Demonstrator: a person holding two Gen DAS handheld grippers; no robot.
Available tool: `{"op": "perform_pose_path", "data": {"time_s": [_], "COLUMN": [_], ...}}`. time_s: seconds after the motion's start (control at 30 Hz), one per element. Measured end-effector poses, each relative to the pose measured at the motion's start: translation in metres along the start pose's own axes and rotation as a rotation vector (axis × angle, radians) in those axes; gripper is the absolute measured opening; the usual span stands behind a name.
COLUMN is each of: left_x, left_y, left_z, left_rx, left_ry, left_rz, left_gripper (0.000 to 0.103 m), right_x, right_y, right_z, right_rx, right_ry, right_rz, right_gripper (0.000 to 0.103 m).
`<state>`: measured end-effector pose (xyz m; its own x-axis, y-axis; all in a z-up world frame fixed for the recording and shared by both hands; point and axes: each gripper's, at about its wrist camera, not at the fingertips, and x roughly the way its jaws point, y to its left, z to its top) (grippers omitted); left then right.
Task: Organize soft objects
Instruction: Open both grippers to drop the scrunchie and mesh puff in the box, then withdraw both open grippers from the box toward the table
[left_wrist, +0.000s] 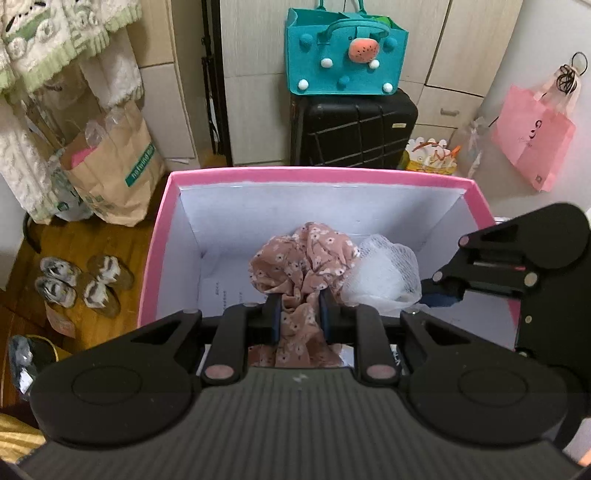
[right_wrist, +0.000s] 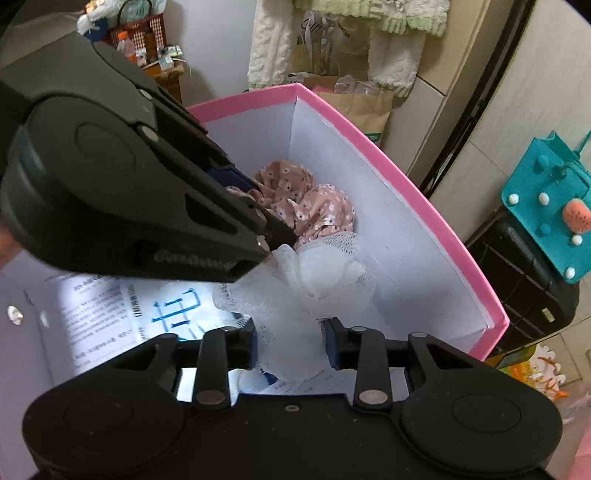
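Observation:
A pink box (left_wrist: 159, 236) with a white inside stands open in front of me; it also shows in the right wrist view (right_wrist: 424, 199). My left gripper (left_wrist: 298, 314) is shut on a pink floral cloth (left_wrist: 303, 258) and holds it inside the box. My right gripper (right_wrist: 291, 345) is shut on a white mesh puff (right_wrist: 306, 280) and holds it inside the box, beside the floral cloth (right_wrist: 310, 206). The puff (left_wrist: 384, 273) shows to the right of the cloth in the left wrist view, with the right gripper body behind it. The left gripper body crosses the right wrist view at upper left.
A black suitcase (left_wrist: 354, 129) with a teal felt bag (left_wrist: 343, 55) on top stands behind the box. A brown paper bag (left_wrist: 114, 173) and several slippers (left_wrist: 81, 284) are on the wooden floor to the left. A pink bag (left_wrist: 532, 140) hangs at right.

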<state>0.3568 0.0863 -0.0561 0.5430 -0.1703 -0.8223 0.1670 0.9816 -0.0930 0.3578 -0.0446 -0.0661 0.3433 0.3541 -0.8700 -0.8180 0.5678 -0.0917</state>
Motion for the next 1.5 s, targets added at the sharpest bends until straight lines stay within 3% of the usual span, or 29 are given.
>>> {"op": "perform_pose_path", "data": {"time_s": [0.1, 0.2, 0.23, 0.5, 0.67, 1.0, 1.5], "left_x": [0.006, 0.014, 0.016, -0.013, -0.05, -0.128, -0.203], "left_y": [-0.002, 0.004, 0.006, 0.001, 0.0, -0.001, -0.027], "left_z": [-0.001, 0.0, 0.0, -0.007, -0.018, -0.042, -0.086], "left_rx": [0.013, -0.024, -0.038, -0.005, 0.024, 0.074, 0.185], "left_ry": [-0.007, 0.011, 0.014, -0.022, -0.081, -0.166, -0.127], "left_rz": [0.017, 0.012, 0.017, -0.012, -0.037, -0.051, -0.106], "left_gripper": [0.022, 0.03, 0.037, 0.051, 0.054, 0.058, 0.062], "right_x": [0.004, -0.001, -0.004, -0.037, -0.065, -0.127, -0.21], "right_y": [0.001, 0.005, 0.005, 0.008, 0.016, 0.043, 0.081], "right_z": [0.001, 0.003, 0.002, -0.018, -0.034, -0.057, -0.107], "right_rx": [-0.024, -0.026, -0.024, 0.066, 0.144, 0.229, 0.296], "right_ry": [0.002, -0.011, -0.021, -0.113, -0.19, -0.301, -0.372], "right_rz": [-0.021, -0.047, -0.049, 0.026, 0.054, 0.03, 0.053], "right_gripper": [0.046, 0.062, 0.062, 0.063, 0.063, 0.063, 0.063]}}
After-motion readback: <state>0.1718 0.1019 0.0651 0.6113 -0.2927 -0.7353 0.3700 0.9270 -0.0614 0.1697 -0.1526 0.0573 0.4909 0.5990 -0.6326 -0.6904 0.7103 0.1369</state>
